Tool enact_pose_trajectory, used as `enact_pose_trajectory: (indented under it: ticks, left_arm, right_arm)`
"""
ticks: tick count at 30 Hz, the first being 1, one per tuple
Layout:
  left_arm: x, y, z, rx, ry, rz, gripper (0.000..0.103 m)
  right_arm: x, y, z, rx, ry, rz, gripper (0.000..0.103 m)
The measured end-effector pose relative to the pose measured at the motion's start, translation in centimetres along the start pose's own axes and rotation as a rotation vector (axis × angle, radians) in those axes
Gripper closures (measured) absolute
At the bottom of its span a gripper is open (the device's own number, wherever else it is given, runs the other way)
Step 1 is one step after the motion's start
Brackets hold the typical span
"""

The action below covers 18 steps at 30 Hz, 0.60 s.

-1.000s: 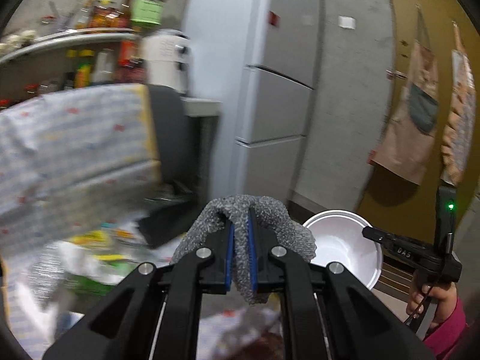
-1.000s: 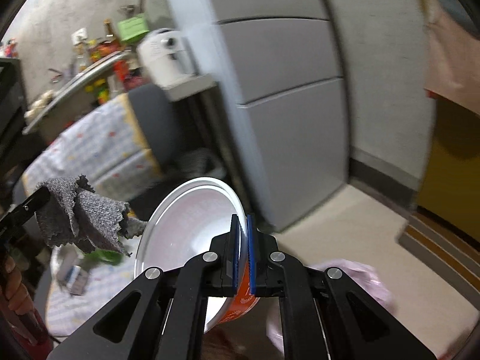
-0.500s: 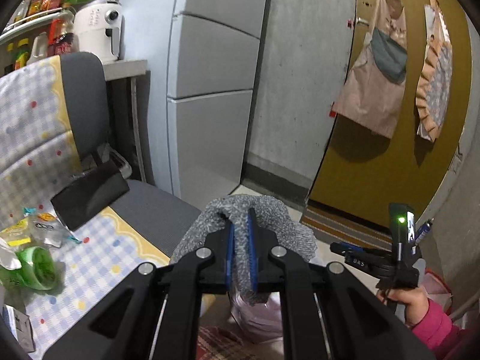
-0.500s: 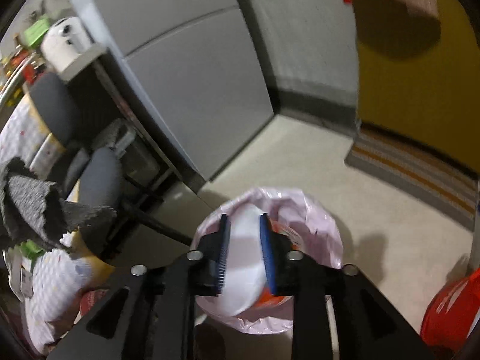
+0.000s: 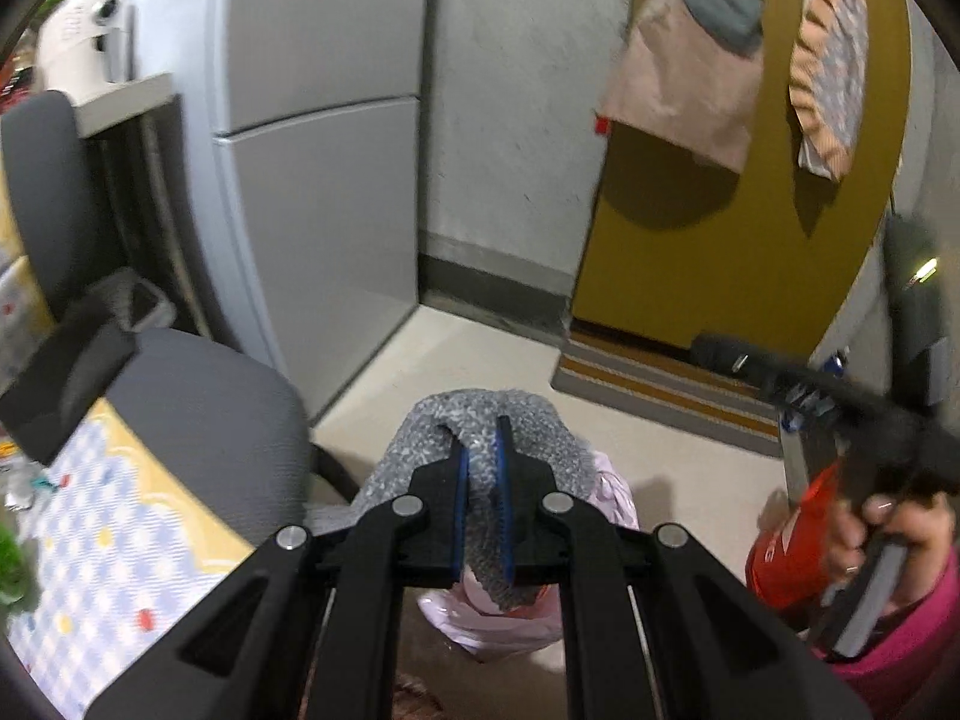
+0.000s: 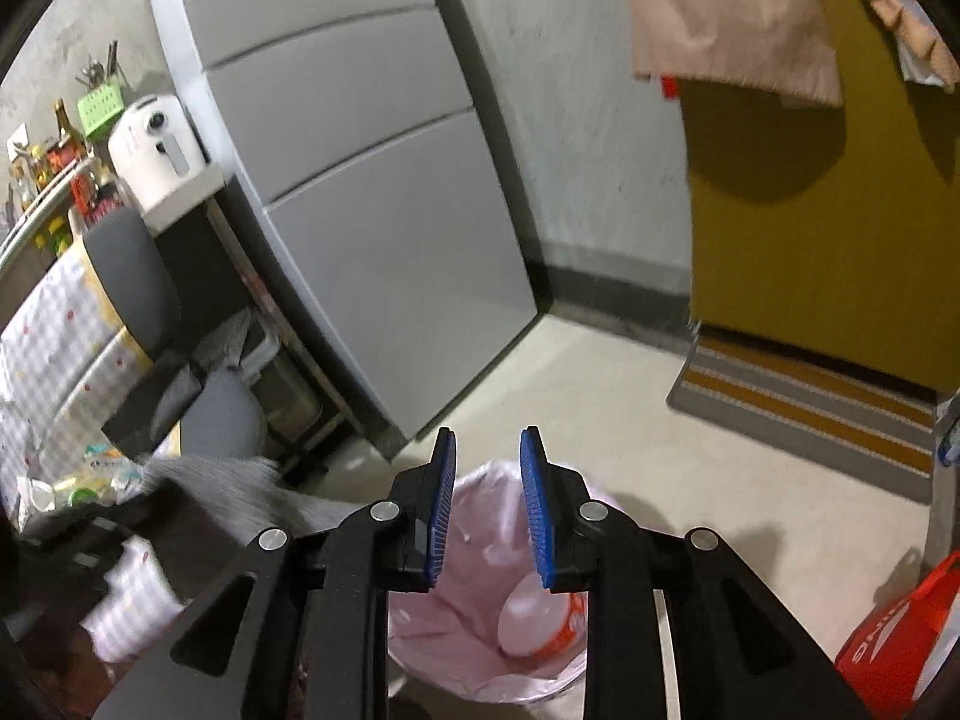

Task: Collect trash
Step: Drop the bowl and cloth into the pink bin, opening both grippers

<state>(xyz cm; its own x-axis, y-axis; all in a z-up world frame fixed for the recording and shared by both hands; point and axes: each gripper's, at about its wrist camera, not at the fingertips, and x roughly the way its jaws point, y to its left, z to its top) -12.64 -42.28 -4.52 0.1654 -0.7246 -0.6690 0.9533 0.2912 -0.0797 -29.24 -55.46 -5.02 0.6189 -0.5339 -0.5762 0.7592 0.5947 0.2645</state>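
Note:
My left gripper [image 5: 481, 438] is shut on a grey knitted cloth [image 5: 540, 420] and holds it above the pink-lined trash bin [image 5: 612, 492]. My right gripper [image 6: 486, 450] is open and empty, just above the same bin [image 6: 420, 618]. A white and orange paper bowl [image 6: 540, 612] lies inside the bin. In the right wrist view the grey cloth [image 6: 240, 480] shows blurred at the left. In the left wrist view the right gripper [image 5: 720, 354] shows at the right, held in a hand with a pink sleeve.
A grey fridge [image 6: 360, 180] stands behind the bin. A grey chair [image 5: 198, 408] with a checked cover carries small litter [image 6: 90, 474] at the left. A striped mat [image 6: 810, 396] lies before the yellow door [image 6: 840, 240]. A red bag [image 6: 888, 648] sits at the right.
My right gripper opened and let the paper bowl drop into the bin, then lifted. My left gripper carried the grey cloth from over the chair to above the bin.

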Motion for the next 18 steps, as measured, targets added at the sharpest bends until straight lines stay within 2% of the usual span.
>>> enact_pose_trajectory:
  ticks: [6, 9, 10, 11, 13, 18]
  left_arm:
    - [4.5, -1.6, -0.5, 0.041, 0.088, 0.002, 0.093]
    - [6.3, -1.7, -1.0, 0.04, 0.135, 0.004, 0.07]
    - [6.5, -1.6, -1.2, 0.038, 0.139, 0.006, 0.058]
    - [6.7, -1.4, -1.4, 0.035, 0.141, 0.005, 0.055]
    - [6.7, -1.0, -1.4, 0.019, 0.142, 0.009, 0.055]
    - [4.6, 1.0, -1.4, -0.034, 0.084, 0.036, 0.055]
  right_arm:
    - [-1.3, -0.8, 0.6, 0.01, -0.038, -0.011, 0.072]
    - [-1.1, -1.1, 0.6, 0.015, -0.032, -0.017, 0.071]
    - [-0.9, -1.2, 0.6, 0.017, -0.027, -0.018, 0.071]
    - [-0.8, -1.3, 0.5, 0.019, -0.023, -0.018, 0.07]
    - [-0.6, -1.3, 0.4, 0.024, -0.016, -0.021, 0.07]
    - [-0.5, -0.9, 0.2, 0.024, -0.03, -0.015, 0.068]
